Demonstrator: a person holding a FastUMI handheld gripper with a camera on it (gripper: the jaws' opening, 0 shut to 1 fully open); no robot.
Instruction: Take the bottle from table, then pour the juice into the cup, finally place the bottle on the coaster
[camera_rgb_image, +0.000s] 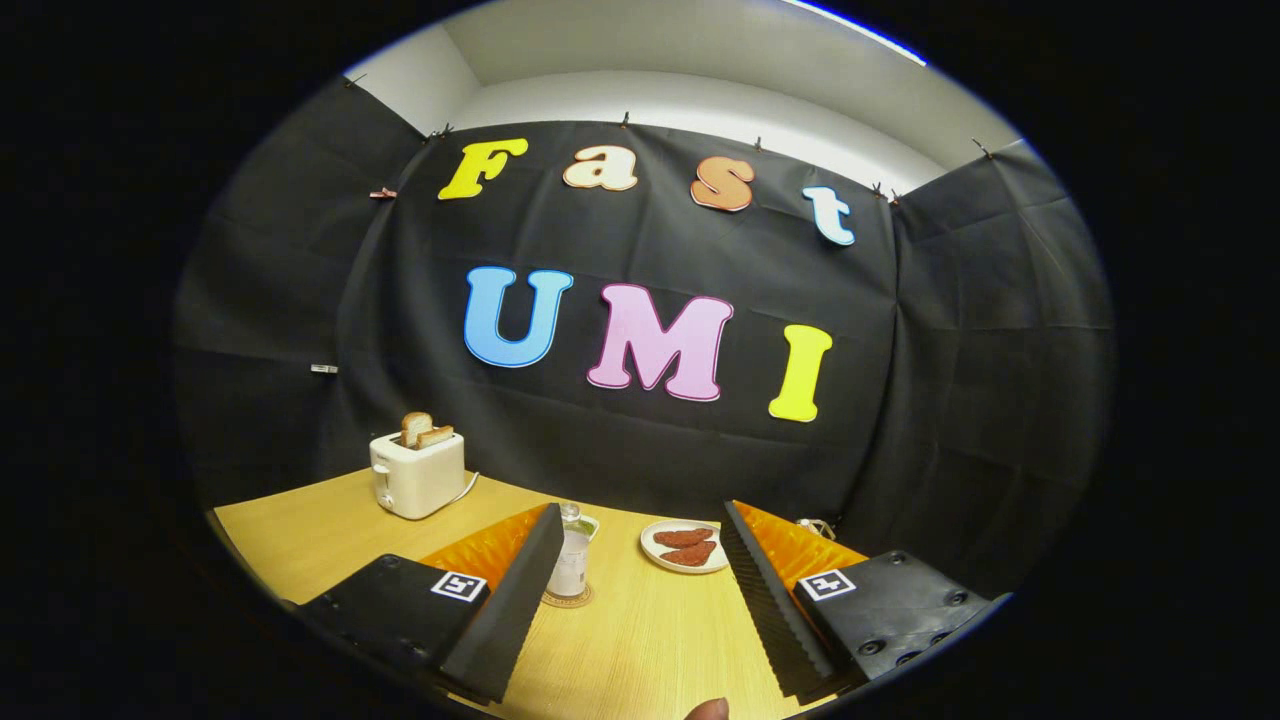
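The tool (640, 590) is showing two black fingers standing wide apart, the right one (770, 610) bearing a ribbed inner pad. Orange panels are backing both fingers, while black mounts are carrying square black-and-white markers and dark screws

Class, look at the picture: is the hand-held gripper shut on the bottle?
No, the hand-held gripper is open, its fingers spread wide, and the bottle stands on a coaster beyond them.

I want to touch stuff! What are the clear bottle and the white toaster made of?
The clear bottle on its round coaster looks like see-through plastic or glass; I cannot tell which. The white toaster looks like smooth, slightly shiny plastic. The open gripper touches neither.
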